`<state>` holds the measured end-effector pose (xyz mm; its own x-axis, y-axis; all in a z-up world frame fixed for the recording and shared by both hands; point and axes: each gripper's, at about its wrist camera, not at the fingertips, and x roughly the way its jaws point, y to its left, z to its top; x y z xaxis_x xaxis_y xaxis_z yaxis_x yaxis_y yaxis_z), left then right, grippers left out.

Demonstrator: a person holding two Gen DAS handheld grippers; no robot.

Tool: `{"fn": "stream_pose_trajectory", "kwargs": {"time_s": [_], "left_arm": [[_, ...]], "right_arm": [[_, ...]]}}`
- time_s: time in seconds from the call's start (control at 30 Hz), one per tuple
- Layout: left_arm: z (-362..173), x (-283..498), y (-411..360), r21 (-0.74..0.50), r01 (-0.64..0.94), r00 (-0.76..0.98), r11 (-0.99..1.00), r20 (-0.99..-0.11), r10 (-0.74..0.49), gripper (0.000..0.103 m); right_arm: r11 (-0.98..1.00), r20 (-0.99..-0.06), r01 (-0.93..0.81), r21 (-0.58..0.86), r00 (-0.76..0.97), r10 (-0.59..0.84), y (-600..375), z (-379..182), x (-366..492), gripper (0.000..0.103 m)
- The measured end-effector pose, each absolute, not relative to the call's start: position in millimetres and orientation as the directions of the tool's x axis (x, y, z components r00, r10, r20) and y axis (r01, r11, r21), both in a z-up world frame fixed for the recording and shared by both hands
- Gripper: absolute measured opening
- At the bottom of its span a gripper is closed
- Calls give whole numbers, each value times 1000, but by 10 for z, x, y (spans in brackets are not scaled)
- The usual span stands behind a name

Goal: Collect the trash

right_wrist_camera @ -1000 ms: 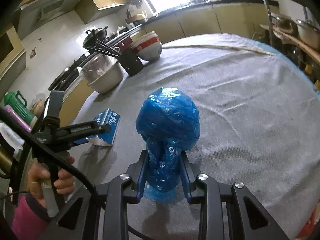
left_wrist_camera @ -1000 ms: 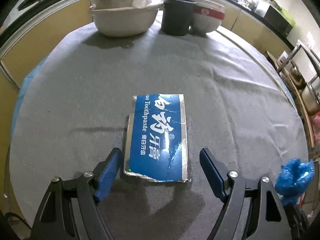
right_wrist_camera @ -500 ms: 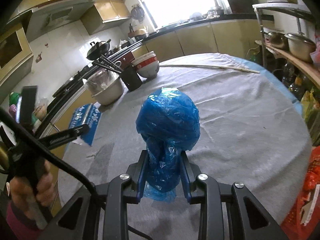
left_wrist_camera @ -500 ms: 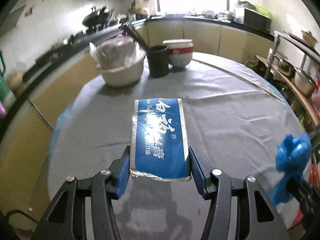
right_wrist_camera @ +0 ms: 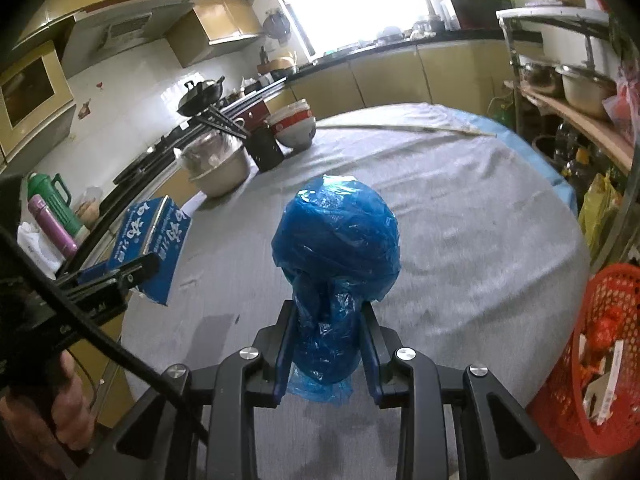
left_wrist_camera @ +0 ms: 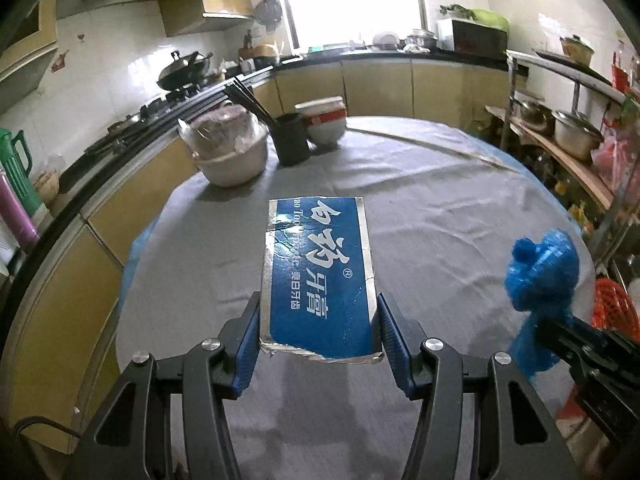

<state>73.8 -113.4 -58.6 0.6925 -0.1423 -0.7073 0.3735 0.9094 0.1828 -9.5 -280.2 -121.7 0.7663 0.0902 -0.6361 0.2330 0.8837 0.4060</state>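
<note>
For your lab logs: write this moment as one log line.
left gripper: holds box | right gripper: holds bag | both above table

Covered basin [left_wrist_camera: 234, 156], black chopstick holder [left_wrist_camera: 291, 140], stacked bowls [left_wrist_camera: 324, 120]

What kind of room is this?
It looks like a home kitchen. There is a wok on a stove by the counter, stacked bowls on the cloth-covered table, and metal pots on a side shelf.
</note>
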Motion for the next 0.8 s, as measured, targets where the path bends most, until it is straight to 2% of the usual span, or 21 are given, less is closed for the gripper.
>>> {"fn": "stream_pose_trajectory", "kwargs": {"time_s": [0.33, 0.53, 0.6, 0.67, 0.8], "left_arm": [[-1001, 792, -1161, 175, 376, 616, 910, -780, -105, 57], [-1367, 991, -1096, 110, 386, 491, 916, -865, -103, 58], [-1450, 1045, -1036, 86, 379, 459, 921, -882, -106, 61], [-1454, 1080, -970, 48, 379, 437, 924, -890, -133, 61], [-1399, 1109, -824, -5, 378, 423, 926, -888, -177, 62]], "right_arm": [[874, -690, 239, 424, 709, 141, -2735, -1472, 55, 32], [851, -733, 277, 447, 658, 171, -2791, -1708, 175, 35], [840, -736, 280, 465, 649, 191, -2823, -1740, 195, 44], [832, -736, 288, 474, 649, 195, -2852, -1731, 205, 63], [811, -702, 279, 514, 680, 210, -2950, -1656, 180, 64]]}}
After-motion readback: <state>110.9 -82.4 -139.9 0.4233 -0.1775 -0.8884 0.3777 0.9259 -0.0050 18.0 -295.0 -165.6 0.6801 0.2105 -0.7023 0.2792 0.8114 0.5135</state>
